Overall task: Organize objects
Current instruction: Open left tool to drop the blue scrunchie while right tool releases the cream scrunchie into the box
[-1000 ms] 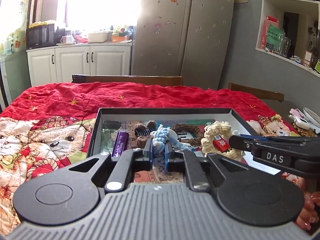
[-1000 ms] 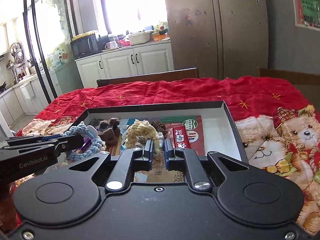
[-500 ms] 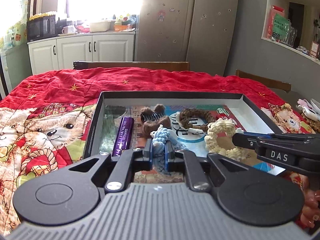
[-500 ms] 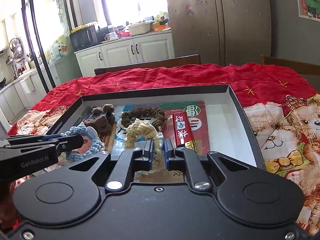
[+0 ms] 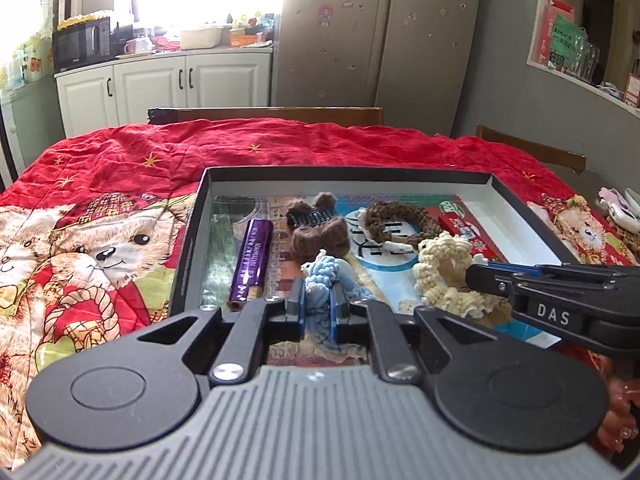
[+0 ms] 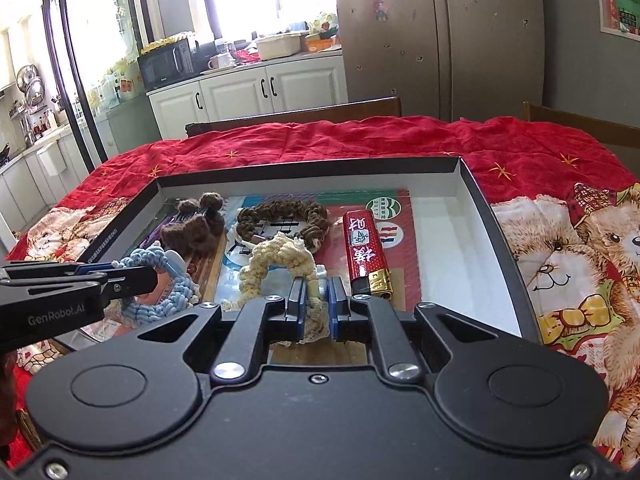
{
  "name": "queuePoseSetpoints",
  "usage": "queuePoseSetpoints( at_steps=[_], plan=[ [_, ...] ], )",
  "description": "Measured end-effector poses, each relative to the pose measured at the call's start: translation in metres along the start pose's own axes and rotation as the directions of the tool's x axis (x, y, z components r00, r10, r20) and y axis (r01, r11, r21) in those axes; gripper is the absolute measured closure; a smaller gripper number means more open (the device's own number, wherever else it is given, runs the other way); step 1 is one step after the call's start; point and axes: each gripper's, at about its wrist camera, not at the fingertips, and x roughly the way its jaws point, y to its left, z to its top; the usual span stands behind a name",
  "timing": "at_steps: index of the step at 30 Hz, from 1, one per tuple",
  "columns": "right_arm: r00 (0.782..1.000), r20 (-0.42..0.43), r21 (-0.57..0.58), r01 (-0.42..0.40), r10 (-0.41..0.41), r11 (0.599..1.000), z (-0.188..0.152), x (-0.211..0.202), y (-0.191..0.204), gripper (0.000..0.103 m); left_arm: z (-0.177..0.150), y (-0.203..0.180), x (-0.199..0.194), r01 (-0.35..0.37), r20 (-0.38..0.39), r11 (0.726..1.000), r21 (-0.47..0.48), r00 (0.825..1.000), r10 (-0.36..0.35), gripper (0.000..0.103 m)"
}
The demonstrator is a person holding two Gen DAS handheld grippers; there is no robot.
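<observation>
A shallow black tray (image 5: 348, 174) lies on the red quilt. My left gripper (image 5: 320, 300) is shut on a blue braided hair tie (image 5: 320, 276) above the tray's near edge. Beside it my right gripper (image 6: 316, 300) is shut on a cream braided hair tie (image 6: 276, 260), which hangs over the tray floor. Each gripper shows from the side in the other's view: the right gripper (image 5: 476, 276) and the left gripper (image 6: 148, 276). In the tray lie a brown hair tie (image 6: 280, 216), a brown fuzzy hair clip (image 5: 316, 228), a purple lighter (image 5: 252, 264) and a red lighter (image 6: 364, 256).
The red bear-print quilt (image 5: 120, 184) covers the table around the tray (image 6: 496, 248). Wooden chair backs (image 5: 280, 114) stand along the far side. Small white items (image 5: 620, 208) lie at the table's right edge. A person's fingers (image 5: 624, 412) show at the lower right.
Both grippers keep their hold. The right one has sunk slightly toward the tray with the cream tie. The left one has tipped downward, so more of the tray floor shows.
</observation>
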Motion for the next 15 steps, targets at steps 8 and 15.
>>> queuePoseSetpoints(
  at_steps=[8,15],
  plan=[
    [1.0,-0.011,-0.008,-0.005,0.005,1.0,-0.0014,0.0022,0.0014,0.091,-0.0006,0.0024,0.005,-0.012,-0.032,1.0,0.002,0.999,0.012,0.086],
    [1.0,-0.01,-0.009,-0.002,0.001,1.0,-0.0013,0.0026,0.0007,0.086,0.0006,0.0029,-0.0011,-0.013,0.002,1.0,-0.002,1.0,0.013,0.061]
  ],
)
